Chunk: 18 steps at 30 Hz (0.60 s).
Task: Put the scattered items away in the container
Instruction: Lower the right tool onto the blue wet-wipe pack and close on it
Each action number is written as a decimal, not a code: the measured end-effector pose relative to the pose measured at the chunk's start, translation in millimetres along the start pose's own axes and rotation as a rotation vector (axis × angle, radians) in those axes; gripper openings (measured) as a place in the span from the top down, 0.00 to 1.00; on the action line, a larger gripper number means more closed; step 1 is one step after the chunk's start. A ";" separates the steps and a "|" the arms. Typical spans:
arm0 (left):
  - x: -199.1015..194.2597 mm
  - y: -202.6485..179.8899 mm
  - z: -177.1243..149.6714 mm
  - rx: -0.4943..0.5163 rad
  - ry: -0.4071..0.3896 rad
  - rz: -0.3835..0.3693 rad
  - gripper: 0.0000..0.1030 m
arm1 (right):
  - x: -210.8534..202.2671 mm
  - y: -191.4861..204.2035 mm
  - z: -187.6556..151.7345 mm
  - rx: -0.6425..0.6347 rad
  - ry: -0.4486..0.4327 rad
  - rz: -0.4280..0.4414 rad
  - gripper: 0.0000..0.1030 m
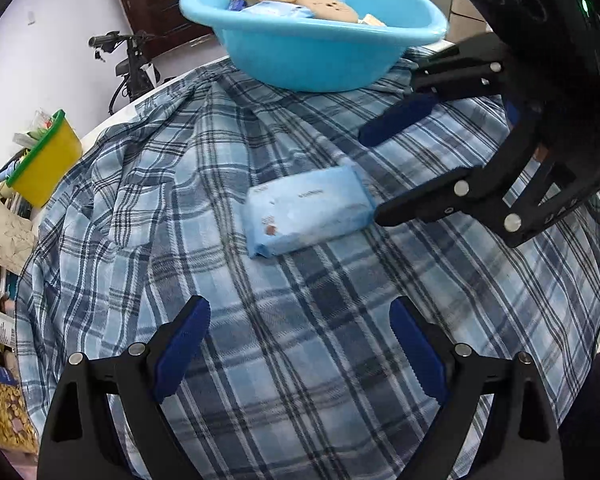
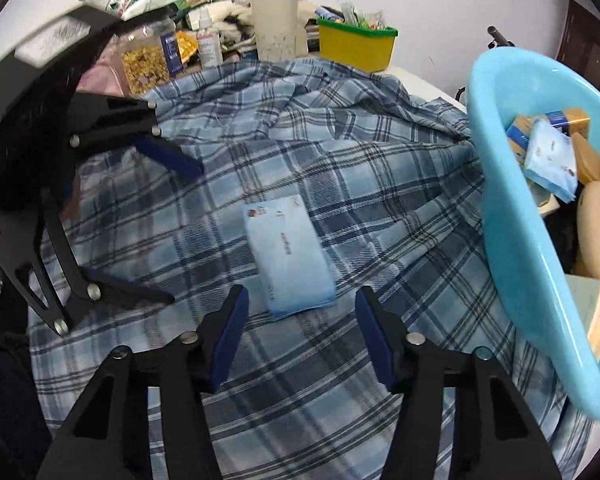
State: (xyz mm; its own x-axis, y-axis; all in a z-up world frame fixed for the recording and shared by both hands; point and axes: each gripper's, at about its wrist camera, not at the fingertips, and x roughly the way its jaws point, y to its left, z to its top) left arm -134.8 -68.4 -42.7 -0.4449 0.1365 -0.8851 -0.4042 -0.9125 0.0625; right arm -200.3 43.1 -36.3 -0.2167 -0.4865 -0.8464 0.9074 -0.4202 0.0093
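Facing bicycle [image 1: 128, 68]: left view only

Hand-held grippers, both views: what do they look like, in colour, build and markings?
Both match. The left hand-held gripper and the right hand-held gripper have black plastic linkage arms with cut-out slots, silver round pins at the joints, and dark blue fingers with ribbed inner faces. The right one's black housing, seen from the left wrist, shows a small green light. No cables or sleeves show clearly.

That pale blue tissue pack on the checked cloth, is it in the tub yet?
Not yet. The pale blue tissue pack lies flat on the plaid cloth, outside the light blue plastic basin.
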 end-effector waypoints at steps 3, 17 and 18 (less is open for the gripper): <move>3.8 9.6 6.0 -0.018 -0.004 0.012 0.10 | 6.0 -4.7 1.6 -0.015 -0.002 0.012 0.55; 3.2 17.8 14.6 -0.028 -0.052 0.018 0.10 | 13.8 6.7 -3.0 -0.029 -0.003 0.032 0.64; 2.9 17.6 15.1 -0.034 -0.050 0.014 0.10 | 11.3 8.4 -5.6 -0.021 -0.004 0.029 0.64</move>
State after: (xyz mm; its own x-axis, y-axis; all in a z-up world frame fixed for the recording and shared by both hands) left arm -155.3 -78.3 -37.2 -0.4904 0.1416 -0.8599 -0.3705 -0.9270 0.0587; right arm -193.0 38.4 -48.8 -0.1914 -0.5015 -0.8437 0.9205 -0.3900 0.0230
